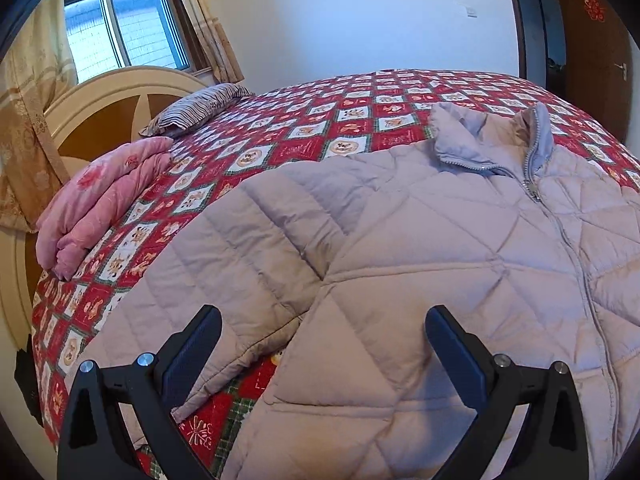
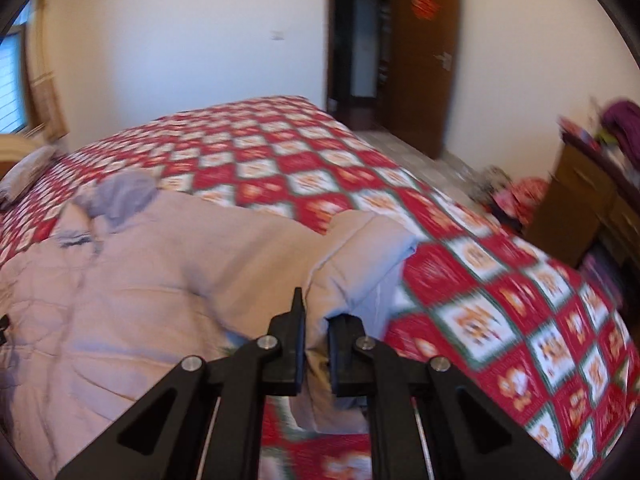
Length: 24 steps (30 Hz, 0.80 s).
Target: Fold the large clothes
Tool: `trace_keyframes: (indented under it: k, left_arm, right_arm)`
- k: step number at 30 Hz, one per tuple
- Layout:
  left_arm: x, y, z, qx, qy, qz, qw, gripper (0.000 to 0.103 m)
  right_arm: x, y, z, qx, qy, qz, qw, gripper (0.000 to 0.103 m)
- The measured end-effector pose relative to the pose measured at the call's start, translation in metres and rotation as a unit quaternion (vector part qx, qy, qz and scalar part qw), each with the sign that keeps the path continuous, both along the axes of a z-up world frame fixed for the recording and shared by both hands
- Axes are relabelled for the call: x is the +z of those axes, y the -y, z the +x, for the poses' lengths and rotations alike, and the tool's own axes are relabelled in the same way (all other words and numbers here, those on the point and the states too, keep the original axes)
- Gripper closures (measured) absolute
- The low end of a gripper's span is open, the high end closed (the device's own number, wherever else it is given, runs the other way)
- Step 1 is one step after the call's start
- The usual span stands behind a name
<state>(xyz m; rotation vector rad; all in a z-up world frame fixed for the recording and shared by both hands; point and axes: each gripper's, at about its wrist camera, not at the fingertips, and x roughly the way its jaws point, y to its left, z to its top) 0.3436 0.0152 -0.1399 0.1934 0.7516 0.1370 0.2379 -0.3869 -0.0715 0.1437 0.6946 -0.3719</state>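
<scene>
A pale lilac quilted jacket point(image 1: 460, 264) lies front up on the bed, zipped, its collar at the far side. In the left wrist view one sleeve point(image 1: 224, 256) lies along the jacket's left side. My left gripper point(image 1: 324, 340) hovers open just above the spot where that sleeve meets the body, nothing between its fingers. In the right wrist view the same jacket point(image 2: 132, 280) spreads to the left, and my right gripper point(image 2: 316, 320) is shut on the other sleeve point(image 2: 360, 256), which is lifted off the bedspread. That view is blurred by motion.
The bed carries a red and white patchwork bedspread point(image 1: 320, 120). A folded pink quilt point(image 1: 100, 196) and a striped pillow point(image 1: 196, 108) lie by the headboard point(image 1: 100, 96). A wooden dresser point(image 2: 592, 200) stands right of the bed, with an open door point(image 2: 424, 52) beyond.
</scene>
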Motion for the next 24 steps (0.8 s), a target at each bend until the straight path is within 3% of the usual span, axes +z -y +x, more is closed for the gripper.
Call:
trace_keyframes:
  k: [8,19,21,22,23,24]
  left_arm:
    - [-0.005,-0.018,0.005,0.011,-0.003,-0.013,0.9999,0.001]
    - [-0.006,-0.048,0.006,0.039,-0.008,-0.018,0.9990,0.001]
    - [-0.003,-0.052,0.006,0.046,-0.007,-0.013,0.9988,0.001]
    - [0.000,-0.053,0.006,0.049,-0.006,-0.012,0.9987,0.001]
    - [0.004,-0.053,0.005,0.050,-0.004,-0.012,0.9987,0.001]
    - [0.008,-0.052,0.005,0.052,-0.002,-0.014,0.9986,0.001]
  right_arm:
    - [0.010,-0.107,0.037,0.101,0.012,-0.041,0.994,0.092]
    - [-0.032,-0.228,0.074,0.186,0.010,-0.053,0.981,0.092]
    - [-0.043,-0.237,0.077,0.197,0.011,-0.040,0.980,0.079]
    - [-0.047,-0.240,0.077,0.208,0.002,-0.032,0.978,0.067]
    - [-0.049,-0.241,0.075,0.220,-0.006,-0.019,0.975,0.041]
    - [-0.049,-0.242,0.070,0.229,-0.005,-0.008,0.973,0.035]
